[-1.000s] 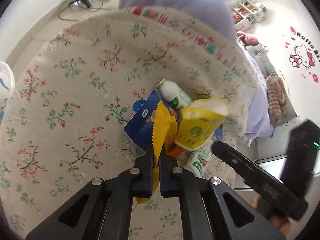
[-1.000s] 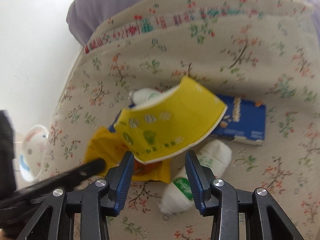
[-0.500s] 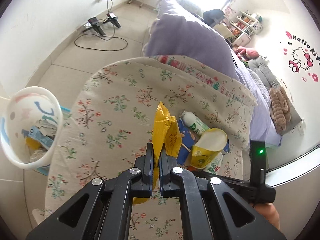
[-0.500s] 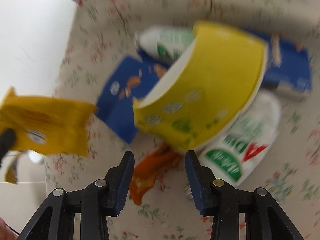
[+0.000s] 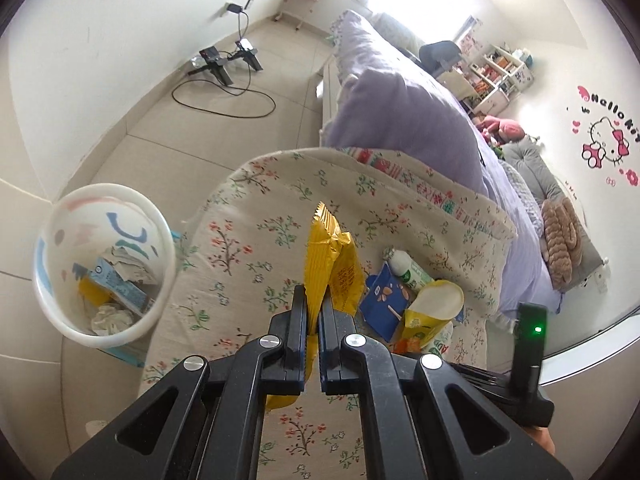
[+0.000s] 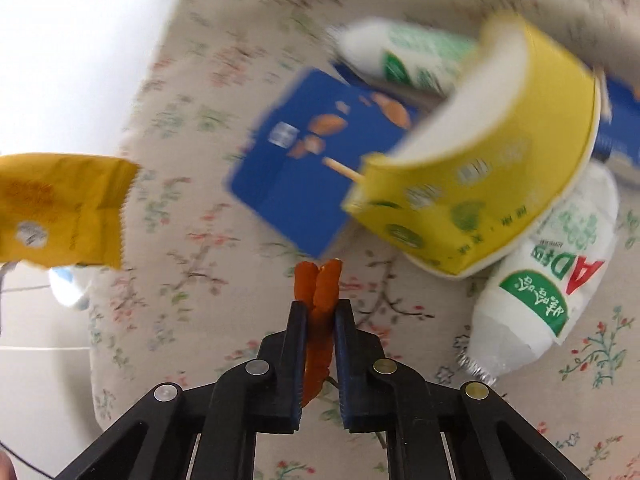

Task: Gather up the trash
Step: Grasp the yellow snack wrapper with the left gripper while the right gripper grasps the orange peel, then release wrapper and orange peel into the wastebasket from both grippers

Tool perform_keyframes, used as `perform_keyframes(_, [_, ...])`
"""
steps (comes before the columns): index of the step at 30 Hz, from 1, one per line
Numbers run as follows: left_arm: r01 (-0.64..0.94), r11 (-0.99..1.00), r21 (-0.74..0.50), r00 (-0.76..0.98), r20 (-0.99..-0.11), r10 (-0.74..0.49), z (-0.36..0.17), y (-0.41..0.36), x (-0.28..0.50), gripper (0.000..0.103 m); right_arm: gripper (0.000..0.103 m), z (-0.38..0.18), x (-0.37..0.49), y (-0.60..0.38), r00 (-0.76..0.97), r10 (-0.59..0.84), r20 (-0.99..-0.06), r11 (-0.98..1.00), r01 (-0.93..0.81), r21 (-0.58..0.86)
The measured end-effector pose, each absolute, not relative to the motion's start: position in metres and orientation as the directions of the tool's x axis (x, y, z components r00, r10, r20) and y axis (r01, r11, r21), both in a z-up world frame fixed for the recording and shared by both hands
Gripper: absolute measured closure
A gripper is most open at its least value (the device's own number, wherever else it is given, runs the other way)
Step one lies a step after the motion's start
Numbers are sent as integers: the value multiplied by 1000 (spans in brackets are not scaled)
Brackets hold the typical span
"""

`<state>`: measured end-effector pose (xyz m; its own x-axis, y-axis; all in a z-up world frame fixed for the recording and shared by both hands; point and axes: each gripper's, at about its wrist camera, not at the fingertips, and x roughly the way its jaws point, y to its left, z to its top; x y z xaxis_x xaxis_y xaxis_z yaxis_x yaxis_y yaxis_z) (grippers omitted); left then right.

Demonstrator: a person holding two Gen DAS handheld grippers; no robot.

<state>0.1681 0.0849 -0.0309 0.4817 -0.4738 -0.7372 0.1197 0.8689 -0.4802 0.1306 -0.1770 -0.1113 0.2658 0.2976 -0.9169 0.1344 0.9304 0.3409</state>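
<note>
My left gripper (image 5: 313, 300) is shut on a yellow snack wrapper (image 5: 326, 256), held up above the floral blanket (image 5: 256, 208); the same yellow wrapper (image 6: 60, 208) shows at the left of the right wrist view. My right gripper (image 6: 320, 308) is shut on an orange peel (image 6: 318, 292) just above the blanket. Beyond it lie a blue carton (image 6: 304, 168), a yellow paper bowl (image 6: 480, 184) and two white bottles with green labels (image 6: 548, 280). A white trash bin (image 5: 100, 264) stands on the floor at the left, partly filled with wrappers and paper.
A purple pillow (image 5: 400, 116) lies past the blanket. A black stand with cables (image 5: 224, 64) sits on the tiled floor by the wall. Shelves (image 5: 496, 72) and soft toys (image 5: 560, 236) are at the far right. The right hand's device (image 5: 528, 360) shows a green light.
My left gripper lifted the yellow wrapper off the pile and back, bringing the bin into view. My right gripper moved down past the yellow bowl and shut on the orange peel.
</note>
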Motion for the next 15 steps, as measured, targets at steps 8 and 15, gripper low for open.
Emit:
perform_keyframes(8, [35,876,-482,527,-735,-425,-25,139,169,99,92,-75,130,-186,393,306,-867,928,81,364])
perform_keyframes(15, [-111,903,-416,524,-796,-303,-41,199,175,99,92,-59,138,-146,466,369,-804,912,-16,410])
